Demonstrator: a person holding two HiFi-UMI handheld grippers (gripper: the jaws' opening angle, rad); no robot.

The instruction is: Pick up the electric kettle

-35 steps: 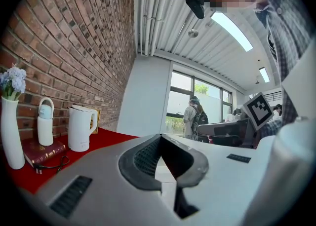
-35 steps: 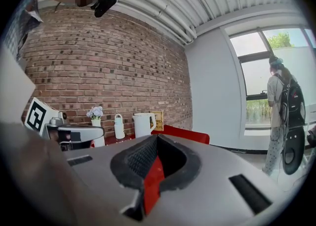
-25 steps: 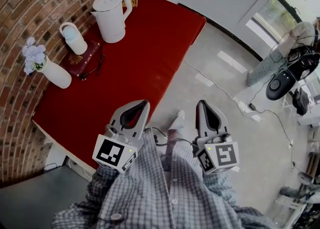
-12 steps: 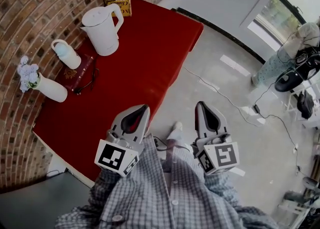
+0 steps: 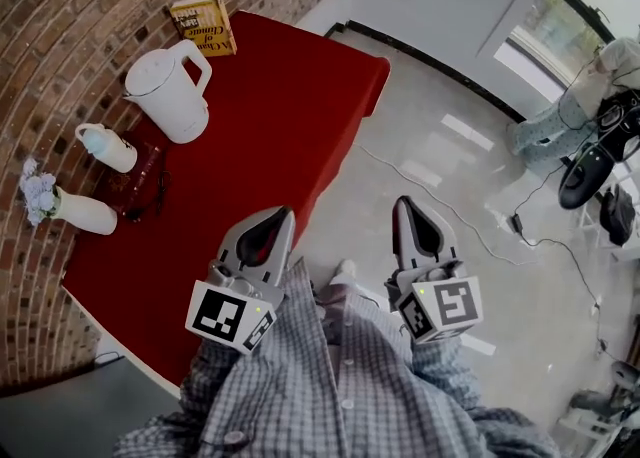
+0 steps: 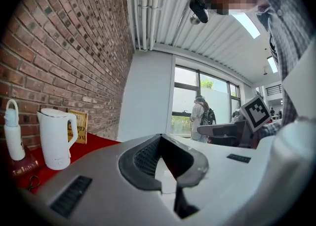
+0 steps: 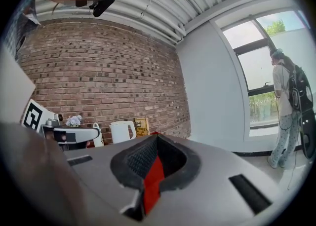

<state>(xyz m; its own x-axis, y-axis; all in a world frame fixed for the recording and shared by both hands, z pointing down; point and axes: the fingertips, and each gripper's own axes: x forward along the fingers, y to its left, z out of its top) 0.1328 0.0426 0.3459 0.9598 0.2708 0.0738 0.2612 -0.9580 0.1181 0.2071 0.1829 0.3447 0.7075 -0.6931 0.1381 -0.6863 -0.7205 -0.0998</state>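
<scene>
While the white electric kettle (image 5: 168, 96) is standing upright along the worktop's (image 5: 280, 116) brick-wall edge, between a yellow sign (image 5: 203, 26) at the far corner and a white bottle (image 5: 105, 148), you are holding the left gripper (image 5: 278, 218) and right gripper (image 5: 405, 208) well apart from it, fingers pressing together, empty.

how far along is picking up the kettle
Done: nothing yet. The electric kettle stands untouched on the red table by the brick wall. In hand: nothing; the left gripper and right gripper are both shut and empty, far from it. Left: reach the kettle, open a gripper, grasp it, lift.
</scene>
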